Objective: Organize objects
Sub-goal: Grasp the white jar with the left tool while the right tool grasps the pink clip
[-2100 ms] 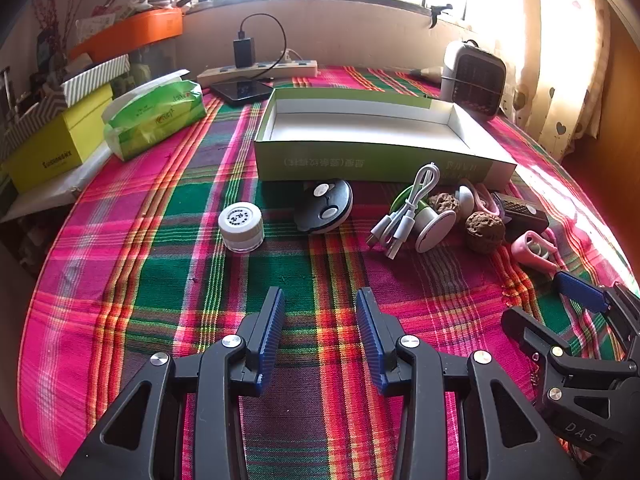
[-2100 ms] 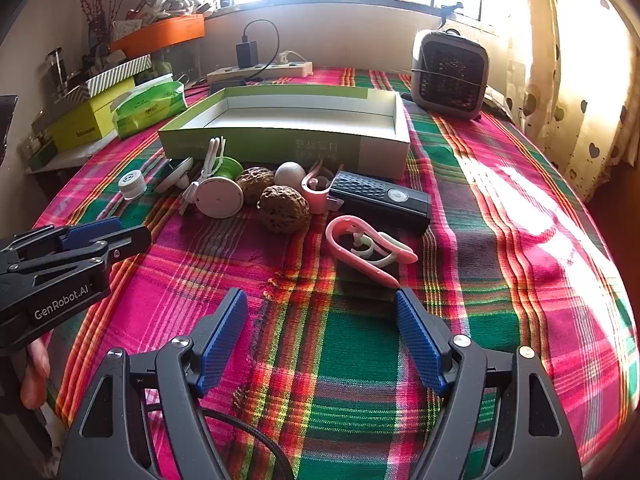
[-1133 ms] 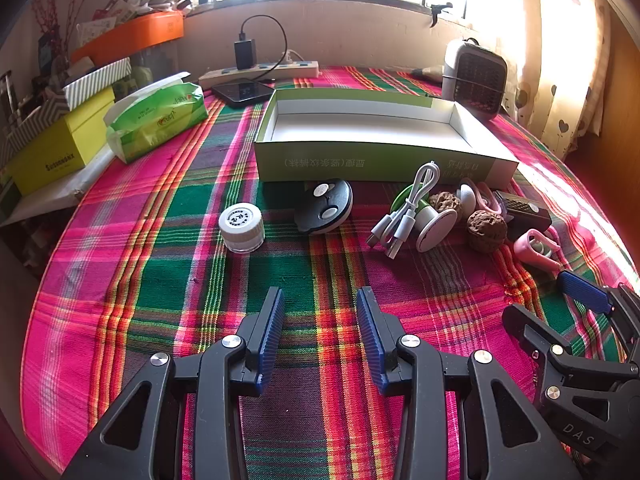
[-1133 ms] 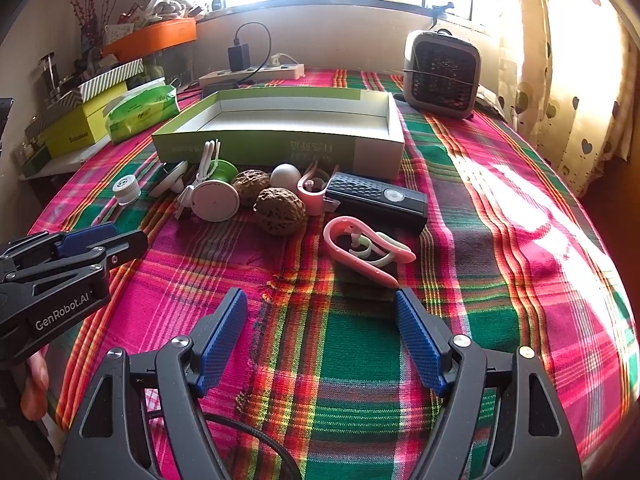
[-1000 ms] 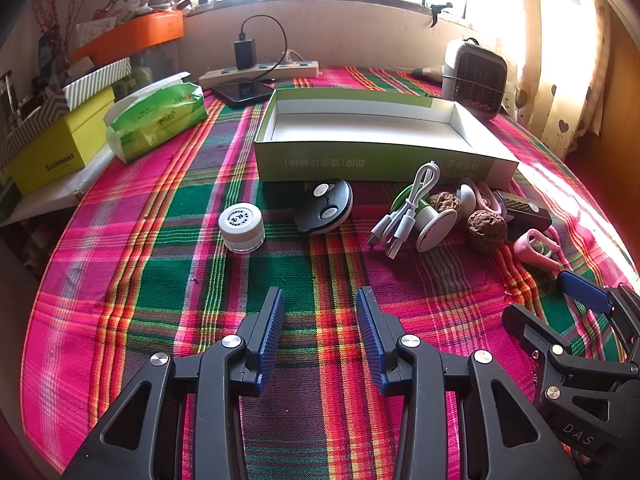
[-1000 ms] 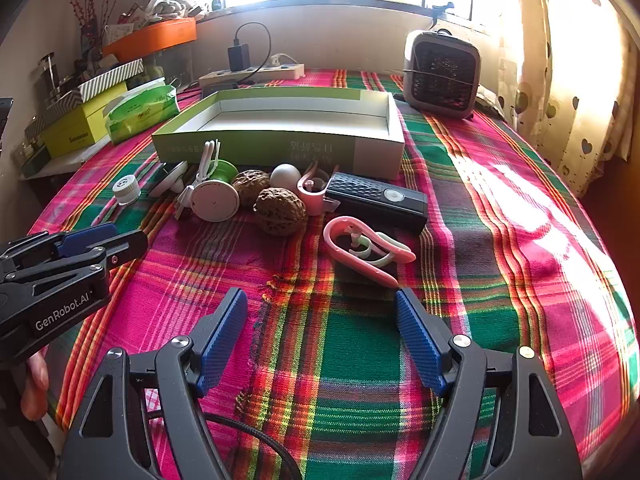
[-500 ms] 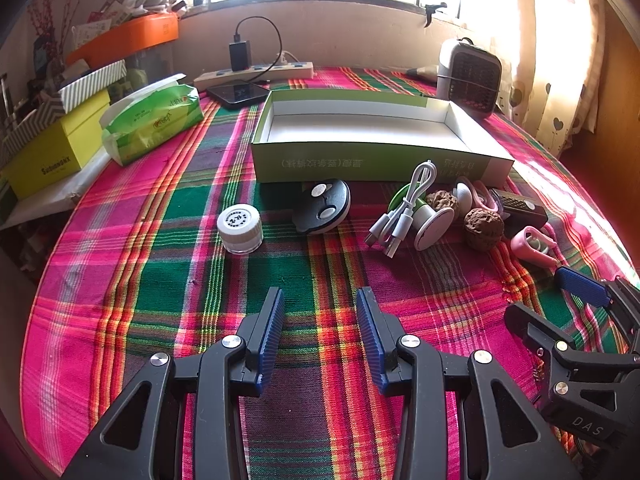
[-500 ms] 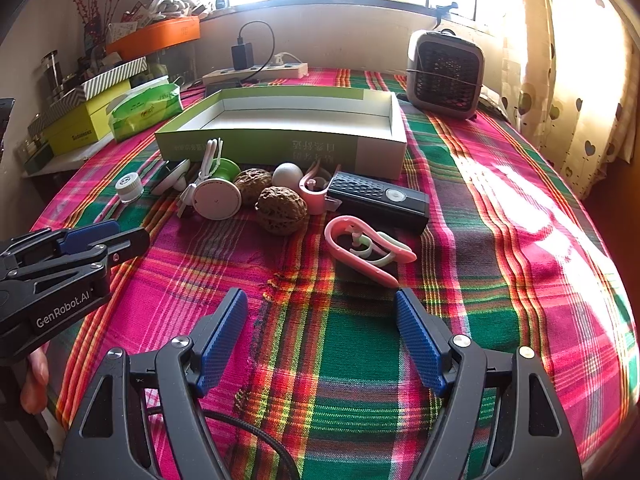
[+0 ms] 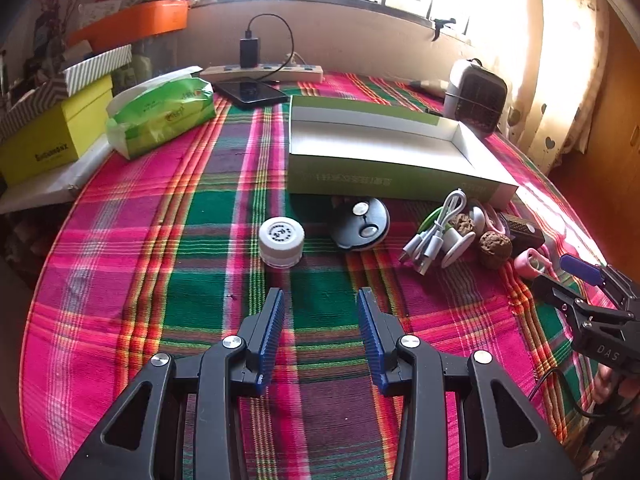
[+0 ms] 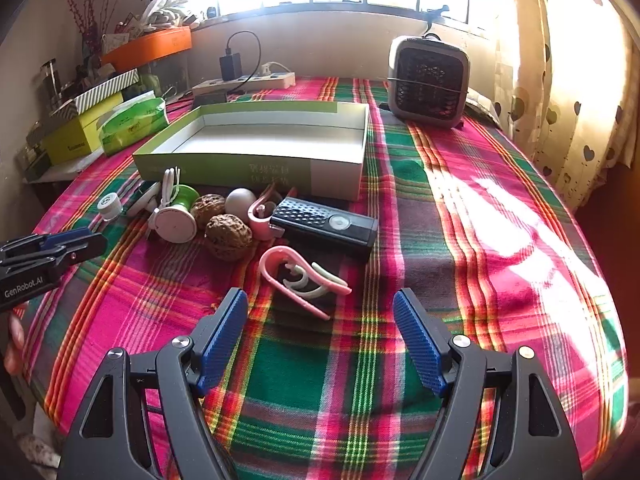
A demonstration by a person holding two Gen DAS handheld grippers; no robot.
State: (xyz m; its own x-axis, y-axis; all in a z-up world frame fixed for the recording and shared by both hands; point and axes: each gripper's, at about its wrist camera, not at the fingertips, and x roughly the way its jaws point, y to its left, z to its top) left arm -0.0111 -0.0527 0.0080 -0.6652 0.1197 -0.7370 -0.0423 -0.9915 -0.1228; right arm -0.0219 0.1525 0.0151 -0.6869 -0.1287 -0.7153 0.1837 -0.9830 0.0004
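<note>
The left gripper (image 9: 320, 300) hangs released, nothing between its blue pads; the small white round plastic jar (image 9: 281, 239) stands just ahead; the right gripper (image 10: 320, 308), likewise spread and empty, has the pink curved plastic clip (image 10: 298, 276) just ahead; the shallow green-and-white cardboard box (image 10: 260, 168) lies beyond.

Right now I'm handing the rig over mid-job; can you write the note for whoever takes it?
Left claw: open, empty, above the plaid cloth before the small white round jar.
Right claw: open, empty, just short of the pink plastic ear-hook clip.
Shallow green cardboard box: holds nothing visible.
Done: nothing boxed.
Left: jar, black disc, white cable, two walnuts, black remote, clips.
</note>
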